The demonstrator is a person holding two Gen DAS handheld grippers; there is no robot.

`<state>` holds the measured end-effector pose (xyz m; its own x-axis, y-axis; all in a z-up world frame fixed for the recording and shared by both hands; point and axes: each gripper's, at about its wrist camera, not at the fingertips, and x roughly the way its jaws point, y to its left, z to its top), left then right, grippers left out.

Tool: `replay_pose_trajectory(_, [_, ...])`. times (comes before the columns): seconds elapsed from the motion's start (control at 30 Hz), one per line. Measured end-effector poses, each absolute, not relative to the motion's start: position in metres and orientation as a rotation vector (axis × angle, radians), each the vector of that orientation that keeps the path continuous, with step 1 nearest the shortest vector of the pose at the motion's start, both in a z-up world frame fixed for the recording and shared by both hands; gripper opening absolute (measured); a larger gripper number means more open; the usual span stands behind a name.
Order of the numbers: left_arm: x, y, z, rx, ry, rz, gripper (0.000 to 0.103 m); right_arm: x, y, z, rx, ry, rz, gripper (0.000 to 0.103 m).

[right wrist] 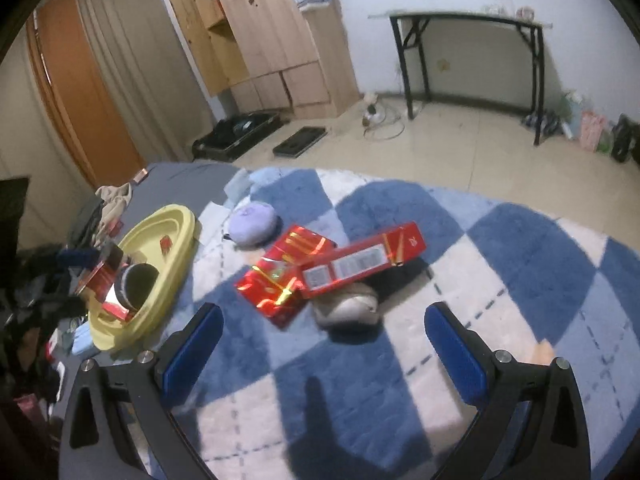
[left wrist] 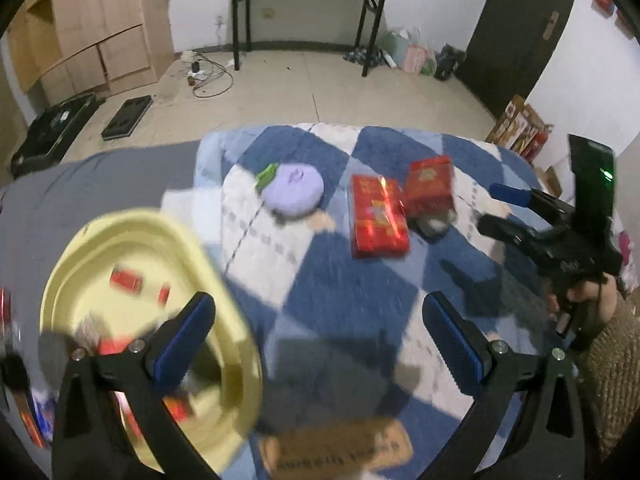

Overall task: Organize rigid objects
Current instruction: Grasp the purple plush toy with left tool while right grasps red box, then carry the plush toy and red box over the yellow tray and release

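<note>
The left claw (left wrist: pixel 318 330) is gaping wide, gripping nothing, over the checked blanket (left wrist: pixel 344 296). At its 9 o'clock the yellow basin (left wrist: pixel 224 344) is blurring, its contents hard to read. Two red boxes (right wrist: pixel 280 274) are lying at 12 o'clock, one overlapping a half-hidden grey lump (right wrist: pixel 348 304). The right claw (right wrist: pixel 322 334) is spreading wide, empty.

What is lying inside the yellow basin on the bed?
The yellow basin holds small red boxes and a dark round container. Whatever lies under these items is covered and cannot be seen.
</note>
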<state>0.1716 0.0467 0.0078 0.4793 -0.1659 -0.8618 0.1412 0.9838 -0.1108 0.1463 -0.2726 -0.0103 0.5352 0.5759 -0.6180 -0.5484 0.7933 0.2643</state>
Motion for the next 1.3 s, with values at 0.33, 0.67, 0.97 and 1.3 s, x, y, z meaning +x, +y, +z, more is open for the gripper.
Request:
replay_pose_trajectory(0.33, [0.259, 0.048, -0.032, 0.007, 1.106, -0.134, 0.103, 0.2, -0.281, -0.028, 0.031, 0.771, 0.795, 0.103])
replay_pose_trajectory(0.67, [0.301, 0.037, -0.064, 0.084, 1.121, -0.131, 0.102, 0.236, -0.277, -0.025, -0.057, 0.788, 0.85, 0.103])
replay_pose_trajectory(0.97, [0.295, 0.034, -0.069, 0.041, 1.118, -0.126, 0.056, 0.241, -0.271, -0.019, -0.061, 0.774, 0.844, 0.091])
replay_pose_trajectory(1.3, [0.189, 0.099, 0.042, -0.109, 0.896, -0.087, 0.056, 0.183, -0.286, 0.018, 0.005, 0.667, 0.823, 0.091])
